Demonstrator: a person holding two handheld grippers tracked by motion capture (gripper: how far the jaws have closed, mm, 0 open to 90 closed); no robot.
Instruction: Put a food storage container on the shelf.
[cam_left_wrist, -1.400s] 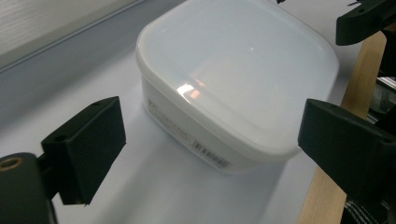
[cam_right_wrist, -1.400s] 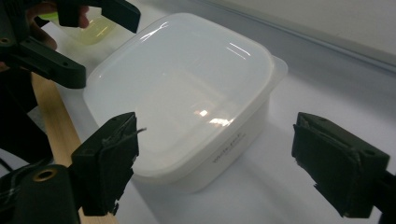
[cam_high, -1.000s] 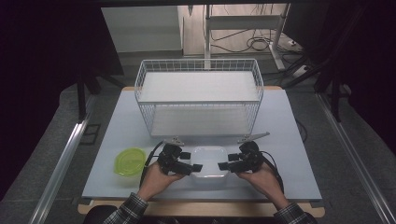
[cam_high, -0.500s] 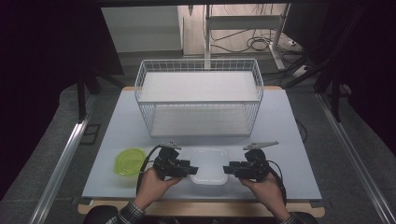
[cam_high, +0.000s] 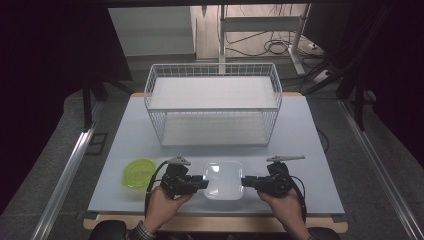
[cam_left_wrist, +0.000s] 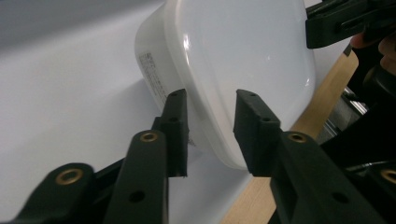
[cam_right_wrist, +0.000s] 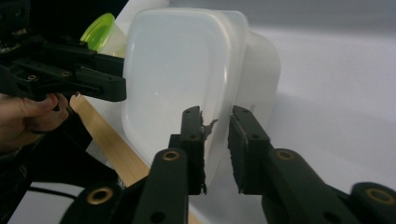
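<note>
Tabletop: container (cam_high: 223, 180) seemingly nearer its edge.

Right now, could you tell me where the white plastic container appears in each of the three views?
High view: the white plastic container sits at the table's near edge, bottom centre, between both grippers.
Left gripper view: the container lies upper centre, its rim between the black jaws.
Right gripper view: it lies centre, its rim between the jaws.
Shared landmark: the green lid, left of the container in the high view, top left in the right gripper view.

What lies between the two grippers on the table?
The white lidded container, seen in the high view: the left gripper closes on its left edge, the right gripper on its right.
</note>
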